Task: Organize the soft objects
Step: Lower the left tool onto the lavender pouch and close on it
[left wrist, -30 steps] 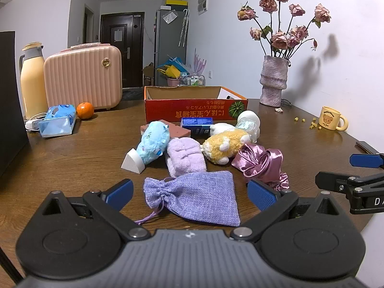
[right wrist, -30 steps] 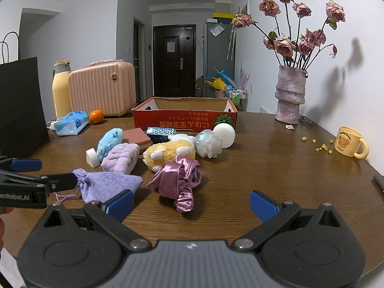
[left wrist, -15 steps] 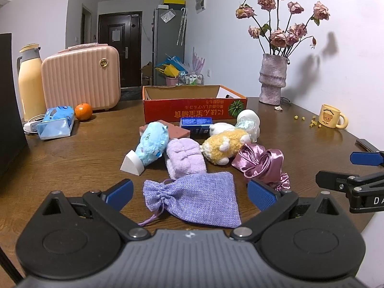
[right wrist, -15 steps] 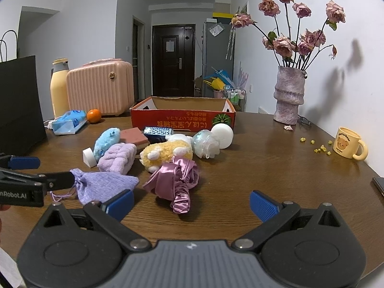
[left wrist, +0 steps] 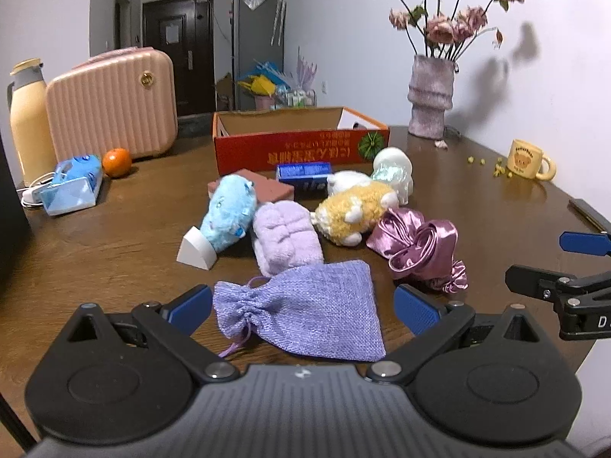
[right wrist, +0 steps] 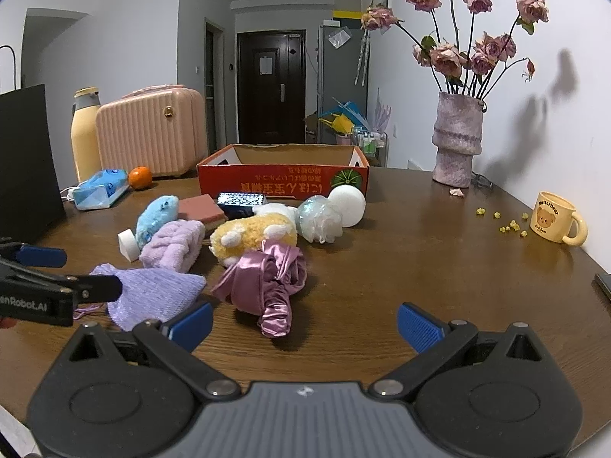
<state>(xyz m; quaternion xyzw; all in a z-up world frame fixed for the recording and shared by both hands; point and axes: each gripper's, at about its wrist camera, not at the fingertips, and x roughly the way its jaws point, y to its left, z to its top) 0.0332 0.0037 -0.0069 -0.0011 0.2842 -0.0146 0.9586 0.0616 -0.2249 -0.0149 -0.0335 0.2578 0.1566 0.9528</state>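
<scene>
Blue-padded left gripper [left wrist: 301,309] spread around pouch [left wrist: 305,313] | right gripper [right wrist: 303,328] spread, holding nothing, satin cloth [right wrist: 267,286] at 11 o'clock | box [right wrist: 282,175] at 12 looks without soft things; all sorting remains

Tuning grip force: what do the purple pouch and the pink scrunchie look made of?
Purple pouch: coarse woven fabric, matte, looks like linen or burlap; the weave grain shows. Pink scrunchie: satin-like cloth, glossy; bright highlights along its folds. Exact fibres can't be told.
</scene>
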